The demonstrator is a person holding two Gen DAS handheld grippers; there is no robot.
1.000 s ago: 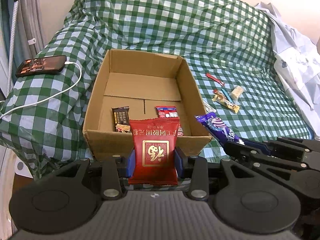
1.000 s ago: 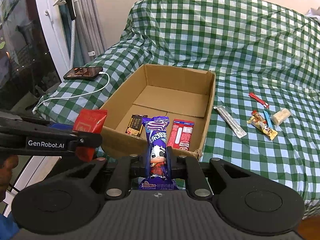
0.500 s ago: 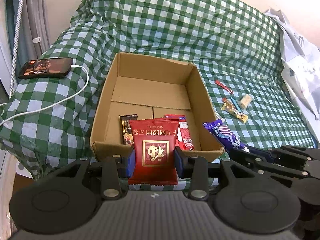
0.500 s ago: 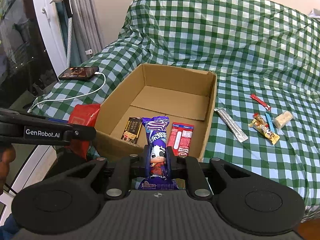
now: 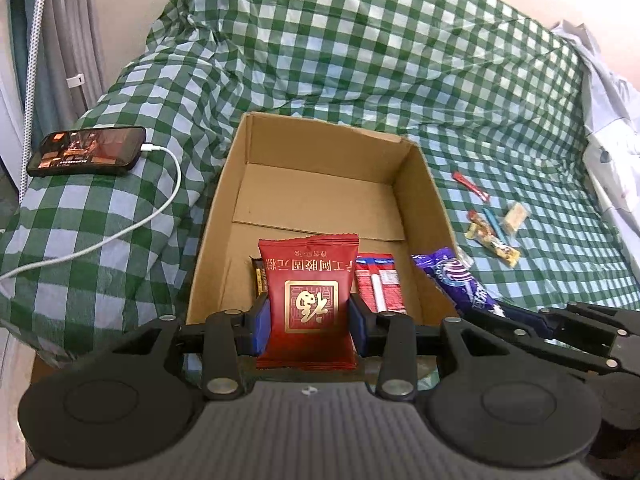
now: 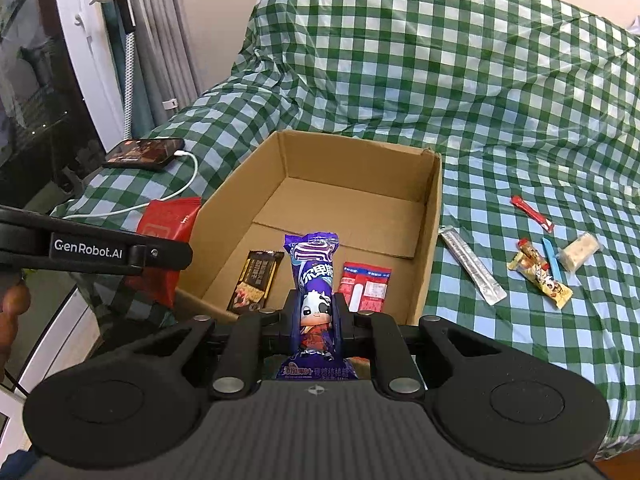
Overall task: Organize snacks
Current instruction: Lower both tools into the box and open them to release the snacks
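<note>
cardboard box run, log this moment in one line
left gripper: shut on red packet | right gripper: shut on purple packet | cardboard box: two snacks inside

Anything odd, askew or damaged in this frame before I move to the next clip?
Little stands out. The cardboard box has a slightly dented far right corner. A phone on a white cable lies on the bedding beside the box, unrelated to the snacks. Several loose snacks lie scattered to its right.

Lighting: bright, even, soft shadows. Your views bend strongly at the edges; focus sharp, corners perhaps slightly soft.
</note>
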